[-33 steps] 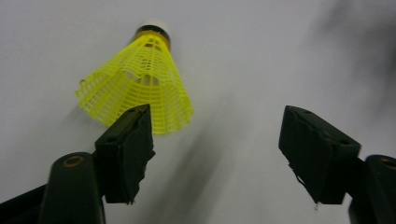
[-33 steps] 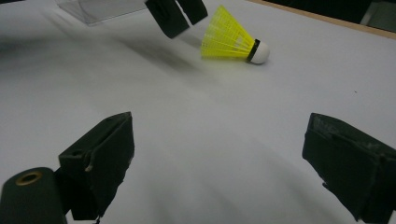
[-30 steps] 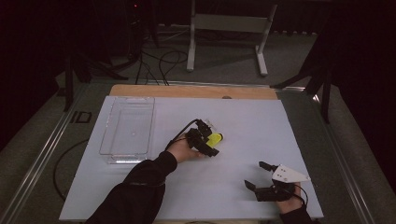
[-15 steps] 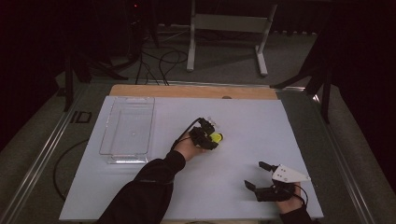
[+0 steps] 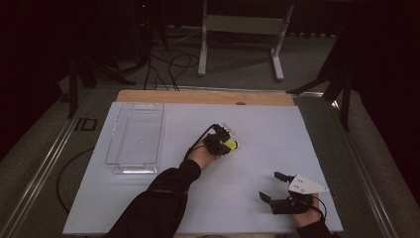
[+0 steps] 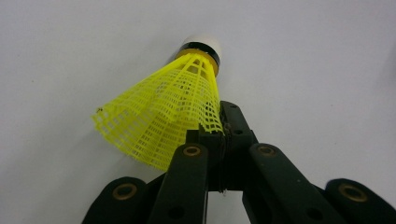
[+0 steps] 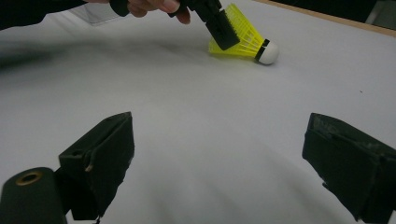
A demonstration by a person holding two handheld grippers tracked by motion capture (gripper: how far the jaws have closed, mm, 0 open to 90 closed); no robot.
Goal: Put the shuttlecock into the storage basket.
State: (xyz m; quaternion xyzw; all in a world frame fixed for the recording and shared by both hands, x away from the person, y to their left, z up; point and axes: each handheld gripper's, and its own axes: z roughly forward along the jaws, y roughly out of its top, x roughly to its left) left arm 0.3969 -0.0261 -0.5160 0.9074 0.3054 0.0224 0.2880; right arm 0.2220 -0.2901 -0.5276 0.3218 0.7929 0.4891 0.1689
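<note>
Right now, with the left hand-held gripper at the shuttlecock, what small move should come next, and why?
Probably a short lift straight up. The left hand-held gripper has just been closing and now pinches the edge of the shuttlecock skirt, which lies on the table. The clear tray sits empty to its left, a likely place to carry it. The right hand-held gripper rests open, apart.

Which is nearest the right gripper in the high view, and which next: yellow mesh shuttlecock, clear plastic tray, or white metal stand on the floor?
1. Yellow mesh shuttlecock, mid-table, up-left of the right gripper.
2. Clear plastic tray, table's left side.
3. White metal stand, on the floor beyond the table.
</note>
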